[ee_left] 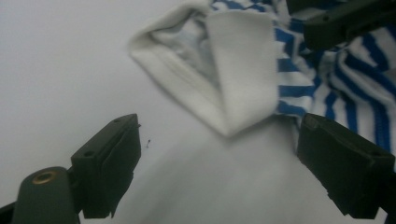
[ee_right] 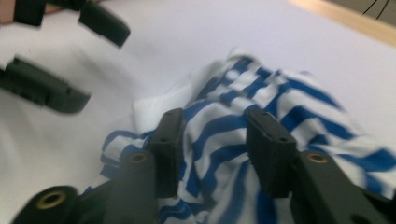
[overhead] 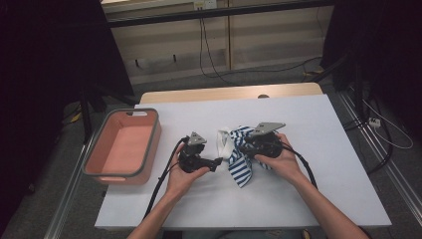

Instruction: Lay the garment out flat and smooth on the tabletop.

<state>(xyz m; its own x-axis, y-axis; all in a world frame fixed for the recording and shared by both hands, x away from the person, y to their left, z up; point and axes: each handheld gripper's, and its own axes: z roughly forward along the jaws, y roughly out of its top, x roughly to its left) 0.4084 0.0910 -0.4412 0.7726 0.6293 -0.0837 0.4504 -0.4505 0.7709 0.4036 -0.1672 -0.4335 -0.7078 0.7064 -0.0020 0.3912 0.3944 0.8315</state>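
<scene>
A blue-and-white striped cloth [overhead: 242, 172] with a white cuff [ee_left: 243, 70] lies crumpled at the middle of the white table [overhead: 308, 119]. My right gripper [overhead: 239, 148] reaches into it from the right. In the right gripper view its jaws [ee_right: 215, 144] pinch a bunched fold of the striped cloth [ee_right: 308, 107]. My left gripper [overhead: 217, 162] sits just left of the cloth, low over the table. Its jaws [ee_left: 219, 158] stand wide open with the cuff's tip just ahead of the gap and nothing gripped.
A salmon-pink basket [overhead: 155, 130] with a grey rim stands empty at the table's left edge. The table's wooden far edge [overhead: 224, 93] lies behind the cloth. Cables trail from both grippers toward the front edge.
</scene>
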